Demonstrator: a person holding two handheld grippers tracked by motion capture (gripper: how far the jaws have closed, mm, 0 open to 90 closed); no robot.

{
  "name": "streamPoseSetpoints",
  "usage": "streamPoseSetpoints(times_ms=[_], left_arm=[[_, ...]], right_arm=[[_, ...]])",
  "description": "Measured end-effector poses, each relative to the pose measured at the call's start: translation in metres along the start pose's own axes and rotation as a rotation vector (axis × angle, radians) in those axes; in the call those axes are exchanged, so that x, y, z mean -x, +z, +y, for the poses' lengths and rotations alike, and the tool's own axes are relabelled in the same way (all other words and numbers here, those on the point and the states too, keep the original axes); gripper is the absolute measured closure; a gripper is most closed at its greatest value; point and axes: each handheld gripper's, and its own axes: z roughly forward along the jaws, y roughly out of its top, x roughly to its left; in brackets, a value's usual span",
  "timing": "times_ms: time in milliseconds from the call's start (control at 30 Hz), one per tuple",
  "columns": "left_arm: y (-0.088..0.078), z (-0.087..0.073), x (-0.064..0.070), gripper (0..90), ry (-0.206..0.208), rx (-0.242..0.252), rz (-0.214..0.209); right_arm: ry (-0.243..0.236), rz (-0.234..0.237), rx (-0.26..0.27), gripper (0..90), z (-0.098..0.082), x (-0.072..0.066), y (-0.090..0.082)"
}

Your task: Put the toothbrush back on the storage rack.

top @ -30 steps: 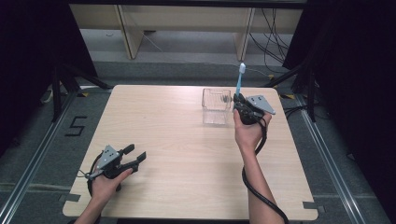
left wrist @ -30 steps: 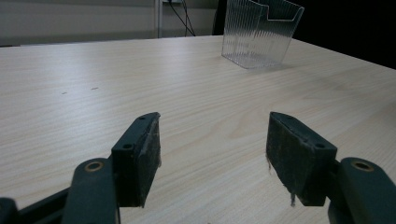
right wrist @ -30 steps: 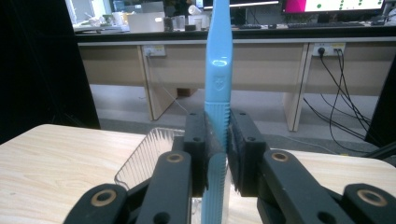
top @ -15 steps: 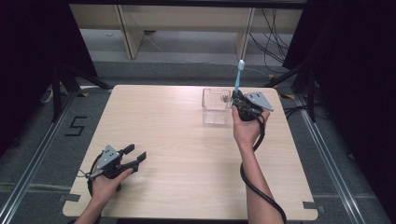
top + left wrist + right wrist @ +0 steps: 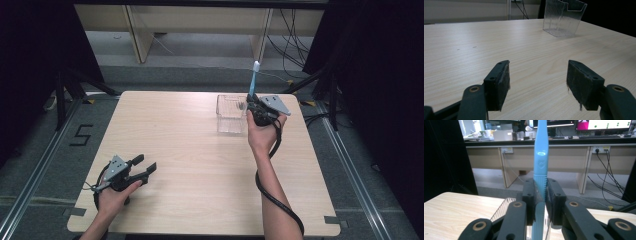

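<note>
A light blue toothbrush (image 5: 253,80) stands upright in my right gripper (image 5: 253,101), which is shut on its ribbed handle (image 5: 540,186). Its white head points up and away from the table. The gripper hovers just right of a clear ribbed plastic box (image 5: 231,114) at the table's far right. In the right gripper view the box's rim (image 5: 503,206) lies just below and left of the jaws. My left gripper (image 5: 144,168) rests near the table's front left corner, open, with nothing between its pads (image 5: 502,83). The clear box (image 5: 562,16) stands far off ahead of it.
The light wooden table (image 5: 190,165) is bare between the two hands. Dark curtains flank it on both sides. Behind the far edge stands a bench with cables (image 5: 295,35) hanging down. A "5" is marked on the floor (image 5: 81,135) at the left.
My right hand has drifted slightly with the toothbrush, keeping it upright beside the box. The left hand has not moved.
</note>
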Motion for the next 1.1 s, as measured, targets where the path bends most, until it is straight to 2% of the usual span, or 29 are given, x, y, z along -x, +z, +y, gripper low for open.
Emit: streamPoseSetpoints(times_ms=[433,467,600,1100], left_arm=[[0.0,0.0,0.0,34.5,-0.003,0.003,-0.005],[-0.001,0.0,0.0,34.5,0.001,-0.012,0.003],[0.0,0.0,0.0,34.5,0.0,0.003,-0.007],[-0.001,0.0,0.0,34.5,0.0,-0.011,0.003]], right_arm=[[0.01,-0.004,-0.013,79.0,-0.003,0.001,0.008],[0.008,-0.002,-0.008,79.0,-0.004,0.001,0.009],[0.015,-0.005,-0.009,79.0,-0.004,0.001,0.011],[0.022,0.005,0.006,78.9,-0.007,0.0,0.018]])
